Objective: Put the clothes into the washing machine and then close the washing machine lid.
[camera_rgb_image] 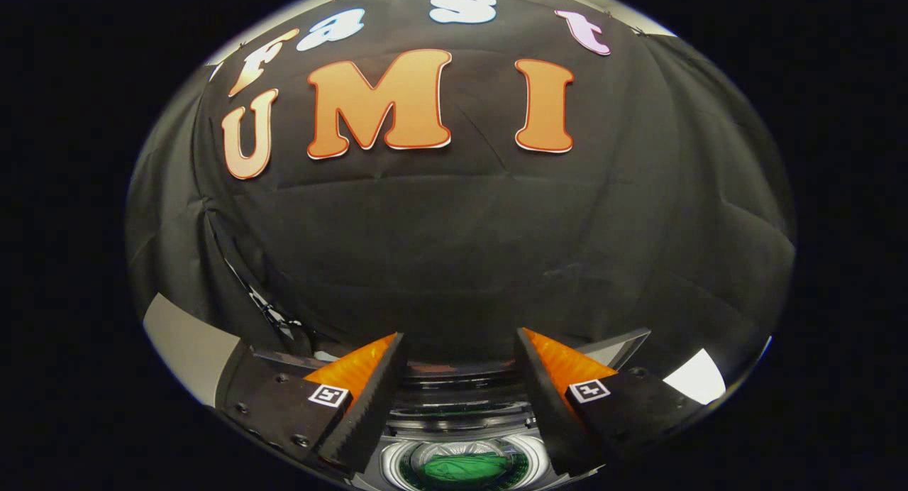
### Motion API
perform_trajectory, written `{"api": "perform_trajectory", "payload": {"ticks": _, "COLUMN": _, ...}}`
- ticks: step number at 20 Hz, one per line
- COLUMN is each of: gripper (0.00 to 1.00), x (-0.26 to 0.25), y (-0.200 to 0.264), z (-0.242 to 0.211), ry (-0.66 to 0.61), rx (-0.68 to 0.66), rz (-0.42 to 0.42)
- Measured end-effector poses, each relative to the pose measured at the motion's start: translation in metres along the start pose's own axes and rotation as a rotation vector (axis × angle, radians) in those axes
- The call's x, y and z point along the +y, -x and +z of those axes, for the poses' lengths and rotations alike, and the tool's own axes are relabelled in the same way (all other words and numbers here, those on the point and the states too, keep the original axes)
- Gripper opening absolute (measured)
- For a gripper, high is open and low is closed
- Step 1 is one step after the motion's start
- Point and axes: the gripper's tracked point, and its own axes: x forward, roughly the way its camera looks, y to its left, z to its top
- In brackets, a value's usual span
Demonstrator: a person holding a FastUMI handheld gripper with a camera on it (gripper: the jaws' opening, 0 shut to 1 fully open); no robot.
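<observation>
The green clothes (464,468) lie bunched inside the round drum of the washing machine (461,413), seen from above through its open top. A pale ring rims the drum around the green cloth, and the cloth sits low within that ring. Beyond the drum, on the machine's far side, dark glossy ridges of the machine's top run across; a grey panel (618,348) that may be the raised lid juts up beyond the drum toward the booth wall, though I cannot tell for sure.

The gripper (461,349) hangs above the washing machine with its fingers spread wide apart and nothing between them; the drum and the clothes show in the gap below the fingers (369,399). Neither finger touches the clothes or the machine.

Behind the washing machine hangs the black cloth wall (454,250), creased in folds.
</observation>
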Motion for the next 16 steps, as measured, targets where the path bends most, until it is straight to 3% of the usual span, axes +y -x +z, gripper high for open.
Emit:
{"api": "perform_trajectory", "payload": {"ticks": 7, "gripper": 0.97, "x": 0.001, "y": -0.011, "z": -0.002, "ry": -0.009, "rx": 0.003, "rz": -0.001}}
{"api": "perform_trajectory", "payload": {"ticks": 16, "gripper": 0.98, "x": -0.002, "y": 0.019, "z": -0.012, "ry": -0.018, "rx": -0.062, "rz": 0.018}}
